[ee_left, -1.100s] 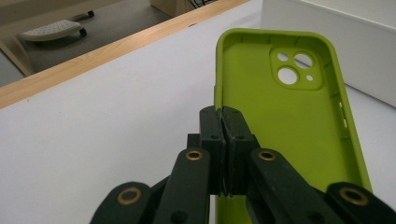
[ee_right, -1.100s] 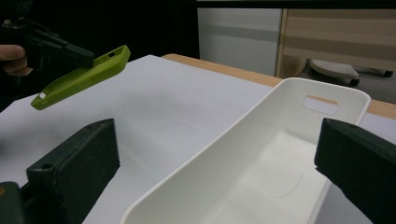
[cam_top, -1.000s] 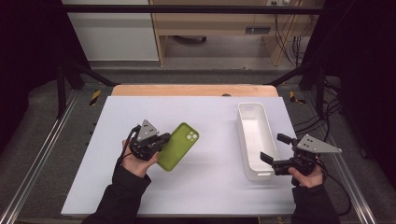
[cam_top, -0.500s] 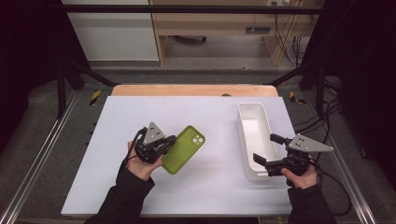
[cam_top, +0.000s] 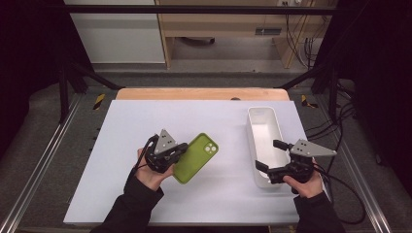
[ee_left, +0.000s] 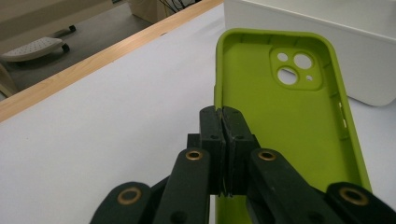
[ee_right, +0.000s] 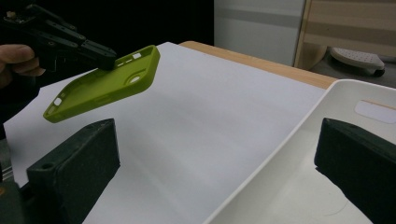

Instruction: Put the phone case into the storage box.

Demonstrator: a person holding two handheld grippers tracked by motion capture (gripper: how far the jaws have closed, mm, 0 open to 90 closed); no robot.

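Note:
A lime-green phone case (cam_top: 196, 158) hangs tilted above the white table, its hollow inner side up. My left gripper (cam_top: 180, 149) is shut on its long edge. In the left gripper view the jaws (ee_left: 223, 114) pinch the case's (ee_left: 289, 116) left rim, with the camera cut-out at the far end. My right gripper (cam_top: 268, 155) stands open at the near end of the white tray (cam_top: 250, 131), one jaw over the tray and one outside its left wall. The right gripper view has the case (ee_right: 100, 86) at upper left, beyond its own jaws (ee_right: 217, 163), and nothing between them but the tray's rim (ee_right: 280, 144).
The long white tray is empty and lies lengthwise at the table's right. The white table sheet (cam_top: 145, 121) ends at a wooden strip (cam_top: 201, 93) at the back. Metal rails run down both sides, and cables trail at the right.
My right gripper has shifted left, bringing its open jaws over the tray's near-left wall. The left gripper and the case have drifted slightly to the right.

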